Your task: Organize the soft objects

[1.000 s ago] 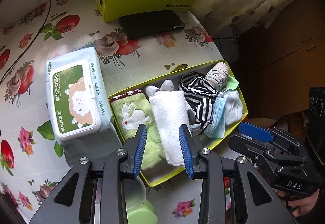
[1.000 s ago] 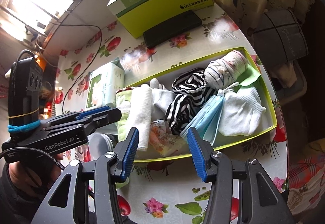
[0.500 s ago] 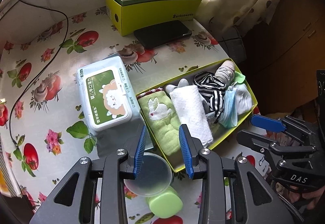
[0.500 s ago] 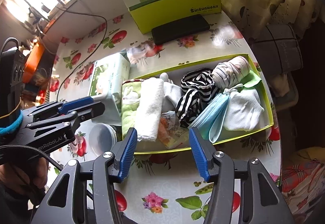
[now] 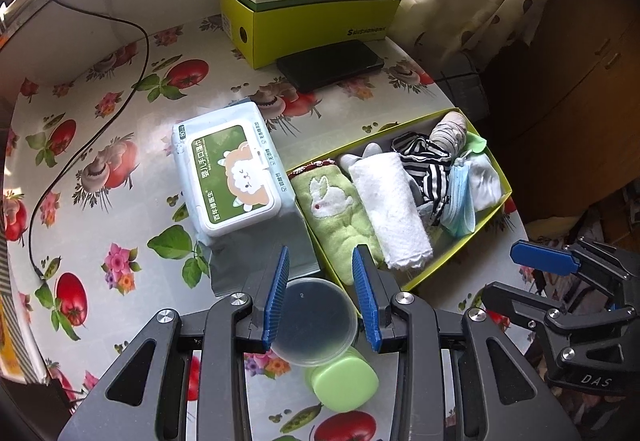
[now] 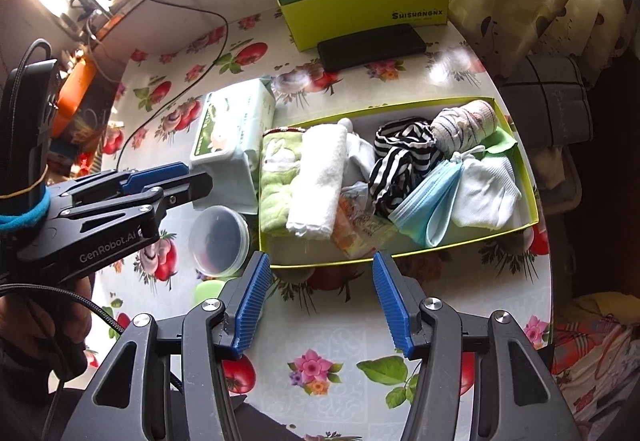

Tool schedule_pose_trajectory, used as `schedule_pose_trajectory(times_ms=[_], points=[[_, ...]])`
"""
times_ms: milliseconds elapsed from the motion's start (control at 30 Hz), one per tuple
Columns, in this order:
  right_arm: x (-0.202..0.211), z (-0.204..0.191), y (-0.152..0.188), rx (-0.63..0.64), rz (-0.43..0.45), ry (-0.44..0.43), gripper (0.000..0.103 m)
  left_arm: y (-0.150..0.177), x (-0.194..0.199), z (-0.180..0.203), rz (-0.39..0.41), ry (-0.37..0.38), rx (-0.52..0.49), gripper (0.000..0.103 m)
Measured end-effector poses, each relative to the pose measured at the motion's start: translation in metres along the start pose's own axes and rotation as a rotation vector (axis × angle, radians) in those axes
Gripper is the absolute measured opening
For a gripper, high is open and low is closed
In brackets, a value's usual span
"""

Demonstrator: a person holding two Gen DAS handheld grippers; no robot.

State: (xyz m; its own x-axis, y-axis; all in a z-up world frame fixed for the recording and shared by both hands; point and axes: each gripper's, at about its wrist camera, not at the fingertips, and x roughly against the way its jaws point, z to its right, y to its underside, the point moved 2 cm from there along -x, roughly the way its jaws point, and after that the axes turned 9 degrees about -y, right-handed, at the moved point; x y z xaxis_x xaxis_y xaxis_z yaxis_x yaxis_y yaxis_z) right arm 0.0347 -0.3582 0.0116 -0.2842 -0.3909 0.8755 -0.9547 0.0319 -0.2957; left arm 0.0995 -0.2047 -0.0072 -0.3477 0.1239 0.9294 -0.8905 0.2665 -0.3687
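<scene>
A yellow-green tray (image 5: 460, 253) (image 6: 440, 245) holds a green rabbit towel (image 5: 336, 213), a rolled white towel (image 5: 390, 209), a striped cloth (image 5: 428, 169), a rolled sock (image 5: 450, 133), a blue mask (image 5: 460, 201) and white socks (image 5: 484, 181). The right wrist view also shows a small tissue packet (image 6: 360, 229) near the tray's front wall. My left gripper (image 5: 320, 257) hangs open above the tray's left front corner with nothing between its fingers. Just in front of the tray, my right gripper (image 6: 320, 261) is open and holds nothing.
A wet-wipes pack (image 5: 228, 177) lies left of the tray. A clear round container (image 5: 316, 321) and a green cap (image 5: 344, 381) sit under my left gripper. A black phone (image 5: 330, 65) and stacked green boxes (image 5: 320, 25) stand at the back, with a cable (image 5: 100, 121) at the left.
Both grippers have drawn back and up from the tray, so more of the table shows. The right jaws stand slightly wider. The tray's contents have not moved.
</scene>
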Motion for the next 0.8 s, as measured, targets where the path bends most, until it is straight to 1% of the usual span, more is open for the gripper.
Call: schedule_pose_trajectory(times_ms=[333,500,800], points=[[0.000,-0.005,0.014,-0.004,0.010,0.055,0.056,0.017,0.005,-0.002,0.001,-0.013,-0.003,0.034],[-0.001,-0.006,0.018,-0.005,0.012,0.069,0.059,0.023,0.006,-0.001,0.002,-0.029,-0.007,0.034],[-0.006,-0.003,0.021,-0.009,-0.002,0.073,0.059,0.025,0.003,0.004,0.000,-0.056,-0.032,0.034]])
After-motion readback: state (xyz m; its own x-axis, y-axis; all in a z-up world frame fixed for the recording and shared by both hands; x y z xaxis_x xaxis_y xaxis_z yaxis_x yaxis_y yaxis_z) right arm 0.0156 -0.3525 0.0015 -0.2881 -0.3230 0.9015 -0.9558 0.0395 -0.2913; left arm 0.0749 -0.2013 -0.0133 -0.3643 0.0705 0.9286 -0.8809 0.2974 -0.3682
